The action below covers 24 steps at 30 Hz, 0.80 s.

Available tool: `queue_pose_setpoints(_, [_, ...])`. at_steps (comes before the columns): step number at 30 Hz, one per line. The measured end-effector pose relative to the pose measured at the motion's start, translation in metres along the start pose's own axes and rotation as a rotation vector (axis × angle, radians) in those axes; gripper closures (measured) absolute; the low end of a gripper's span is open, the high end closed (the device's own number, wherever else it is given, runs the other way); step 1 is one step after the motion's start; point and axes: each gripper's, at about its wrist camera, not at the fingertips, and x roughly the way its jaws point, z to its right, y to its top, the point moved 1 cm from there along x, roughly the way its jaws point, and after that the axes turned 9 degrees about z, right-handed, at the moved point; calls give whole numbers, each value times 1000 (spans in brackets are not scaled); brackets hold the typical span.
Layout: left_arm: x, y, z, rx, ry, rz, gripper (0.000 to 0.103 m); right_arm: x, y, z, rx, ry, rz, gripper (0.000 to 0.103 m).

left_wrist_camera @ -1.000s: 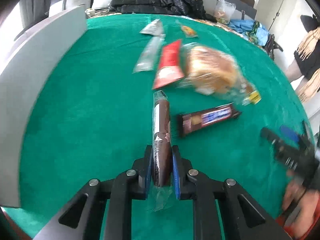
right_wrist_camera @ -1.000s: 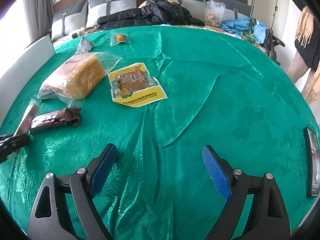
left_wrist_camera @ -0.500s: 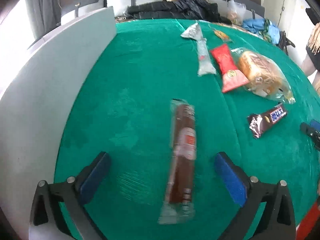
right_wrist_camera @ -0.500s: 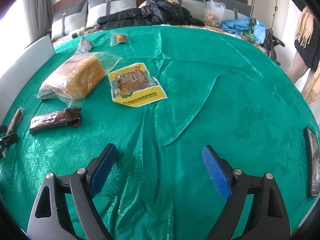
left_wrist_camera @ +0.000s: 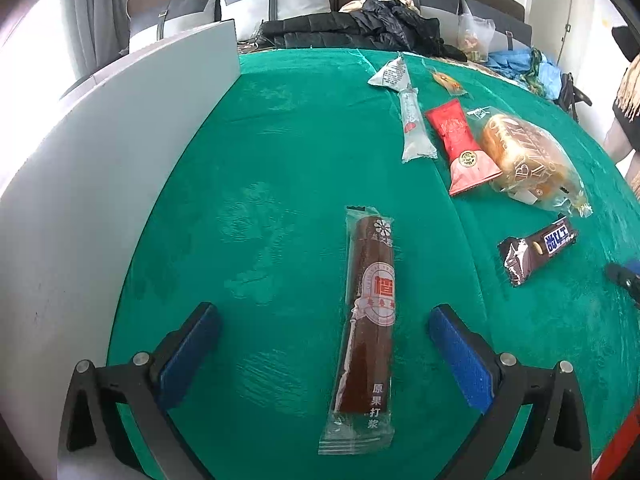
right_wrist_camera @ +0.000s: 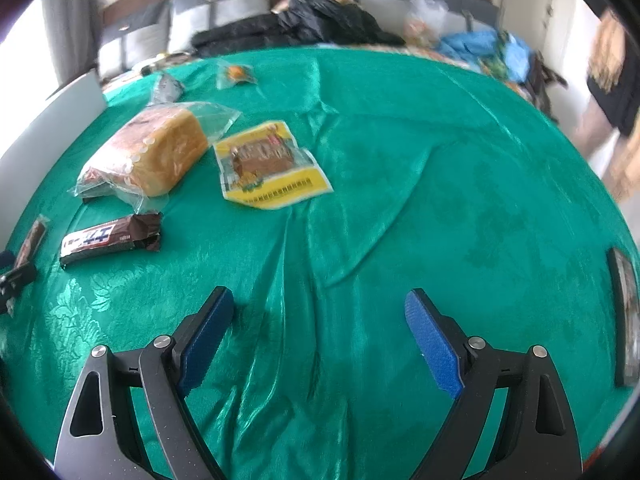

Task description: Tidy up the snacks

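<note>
A long brown snack stick in clear wrap lies flat on the green tablecloth, between the wide-apart pads of my left gripper, which is open and touches nothing. To its right lie a dark chocolate bar, a bagged bread loaf, a red packet and a clear tube packet. My right gripper hangs open over bare cloth. Ahead of it are the chocolate bar, the loaf and a yellow packet.
A grey-white board stands along the cloth's left edge. Small packets lie at the far end. A flat dark device lies at the right edge. A sofa with dark clothes is behind; a person stands at far right.
My left gripper let go of the brown stick and opened wide; the stick now lies flat on the cloth. The left view swung toward the grey board. The right gripper stayed put.
</note>
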Motion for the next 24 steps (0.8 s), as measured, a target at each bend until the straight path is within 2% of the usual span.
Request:
queue_pose_setpoints(1, [1, 1, 0, 0, 0, 0, 0, -5, -1, -3, 53, -15, -45, 13])
queue_pose_setpoints(2, [1, 1, 0, -1, -1, 1, 0, -11, -2, -5, 124, 27, -63, 13])
queue_pose_setpoints(4, [0, 0, 0, 0, 0, 1, 0, -21, -2, -18, 281, 199, -78, 13])
queue_pose_setpoints(7, [0, 0, 0, 0, 1, 1, 0, -8, 10, -49, 384, 325, -174, 15])
queue_pose_setpoints(9, [0, 0, 0, -1, 0, 1, 0, 5, 20, -63, 452, 341, -215, 15])
queue_pose_setpoints(10, [0, 0, 0, -1, 0, 1, 0, 13, 28, -72, 470, 321, -226, 15])
queue_pose_setpoints(13, [0, 0, 0, -1, 1, 1, 0, 30, 48, -101, 405, 267, -232, 15])
queue_pose_setpoints(17, [0, 0, -1, 0, 0, 1, 0, 39, 58, -146, 172, 162, -206, 18])
queue_pose_setpoints(18, [0, 0, -1, 0, 0, 0, 0, 37, 55, -154, 95, 125, -183, 25])
queue_pose_setpoints(19, [0, 0, -1, 0, 0, 1, 0, 35, 50, -159, 24, 101, -152, 27])
queue_pose_setpoints(22, [0, 0, 0, 0, 0, 1, 0, 24, 37, -151, -95, 112, -80, 51])
queue_pose_setpoints(24, [0, 0, 0, 0, 0, 1, 0, 16, 31, -136, -123, 133, -72, 67])
